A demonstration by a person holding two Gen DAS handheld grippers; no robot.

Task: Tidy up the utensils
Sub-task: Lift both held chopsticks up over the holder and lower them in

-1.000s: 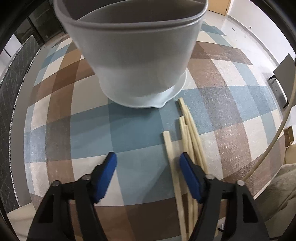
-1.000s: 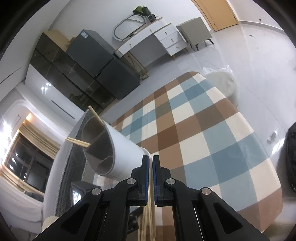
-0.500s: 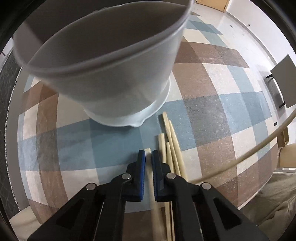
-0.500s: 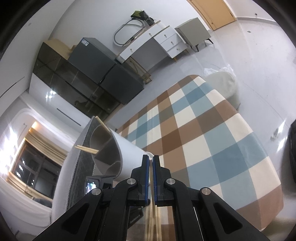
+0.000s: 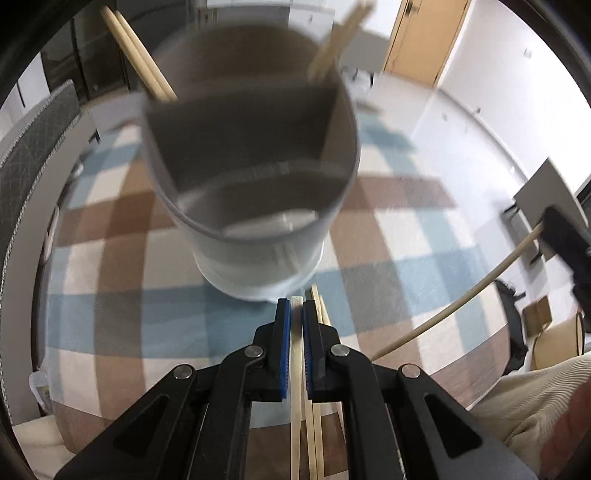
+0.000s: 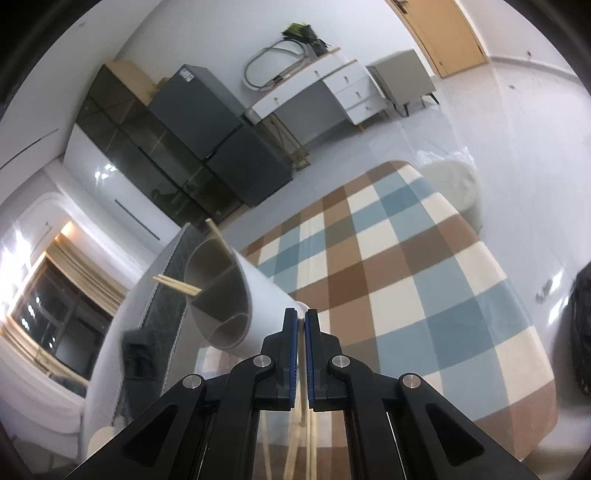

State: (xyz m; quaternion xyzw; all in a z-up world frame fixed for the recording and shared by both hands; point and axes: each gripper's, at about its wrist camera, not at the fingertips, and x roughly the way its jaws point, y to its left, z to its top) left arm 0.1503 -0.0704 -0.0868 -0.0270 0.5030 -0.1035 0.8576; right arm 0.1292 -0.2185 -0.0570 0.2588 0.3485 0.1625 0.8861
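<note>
- Left claw (image 5: 296,314): clenched on one pale chopstick (image 5: 295,387); blue pads press both its sides, the stick runs back under the claw toward 6 o'clock.
- Loose chopsticks (image 5: 317,435) lie on the checked cloth just right of the held one, approx parallel to it, tips close to the holder base.
- Utensil holder (image 5: 255,236): grey round cup w/ inner dividers, standing on the bench at 12 o'clock from left claw, blurred. Compartment nearest the claw looks bare.
- Two chopsticks (image 5: 138,59) lean out of the holder's rear compartment toward 11 o'clock; another stick (image 5: 340,40) pokes out at 1 o'clock.
- Bench (image 5: 388,236) covered w/ blue/brown/cream checked cloth.
- Right claw (image 6: 301,321): clenched on a thin pale chopstick (image 6: 311,435), seen as a sliver between the pads and running back below the claw.
- In left view, that long stick (image 5: 461,299) crosses the frame from 3 o'clock down toward the centre, w/ a dark claw part at its far end; contact there too small to tell.
- In right view, holder (image 6: 236,306) sits at 10 o'clock from right claw, sticks (image 6: 177,284) jutting out of its compartments.
- Cream corduroy sleeve (image 5: 524,406) at 4 o'clock in left view.
- Bkgd in right view: dark cabinets (image 6: 207,147), white drawer unit (image 6: 332,88), wood door (image 6: 447,29).
</note>
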